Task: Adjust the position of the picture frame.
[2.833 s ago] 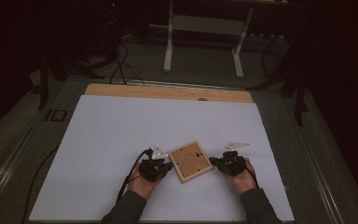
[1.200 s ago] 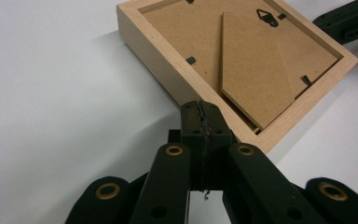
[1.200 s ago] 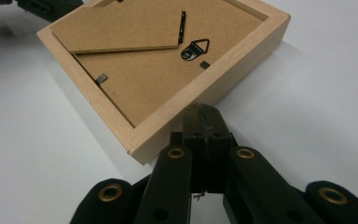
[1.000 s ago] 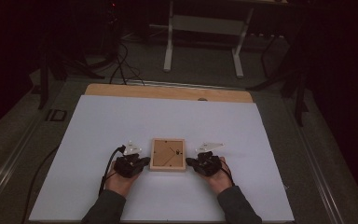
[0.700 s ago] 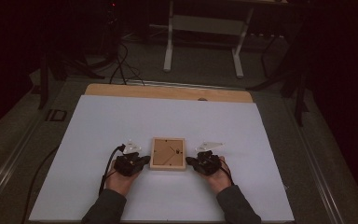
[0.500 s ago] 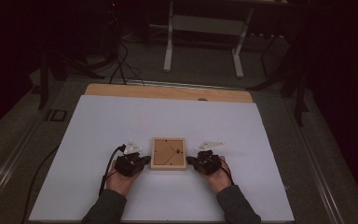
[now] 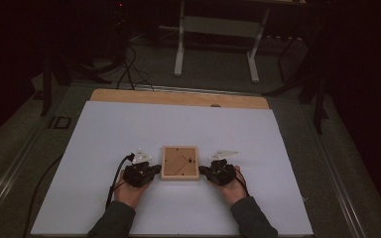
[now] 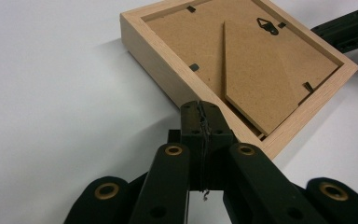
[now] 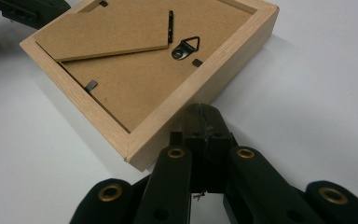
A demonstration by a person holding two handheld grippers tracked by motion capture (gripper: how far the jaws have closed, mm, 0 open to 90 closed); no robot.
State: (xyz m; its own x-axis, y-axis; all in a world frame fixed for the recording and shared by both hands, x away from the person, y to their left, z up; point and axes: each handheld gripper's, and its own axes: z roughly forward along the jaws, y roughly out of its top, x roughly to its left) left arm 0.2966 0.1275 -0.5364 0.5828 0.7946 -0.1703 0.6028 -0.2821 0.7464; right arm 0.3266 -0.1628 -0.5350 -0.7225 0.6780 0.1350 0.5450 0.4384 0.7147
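Note:
A small wooden picture frame [image 7: 180, 162] lies face down on the white table top [image 7: 228, 134], its brown backing board, fold-out stand and hanging hook facing up. My left gripper [image 7: 155, 169] is shut, its tips against the frame's left side near the front corner. My right gripper [image 7: 202, 170] is shut too, tips against the right side. In the left gripper view the shut jaws [image 8: 201, 108] touch the frame [image 8: 242, 56] at its near edge. In the right gripper view the shut jaws [image 9: 200, 111] press on the frame's [image 9: 135, 74] light wood side. Neither holds anything.
The white sheet leaves a bare wooden strip [image 7: 178, 98] at the table's far edge. Beyond it, a metal stand [image 7: 216, 29] and cables [image 7: 129, 69] sit on the dark floor. A cable [image 7: 114, 178] trails from my left gripper.
The frame was turned at an angle and lay farther right; it now sits square and more to the left. Both hands moved left with it. Over the last second nothing has visibly moved.

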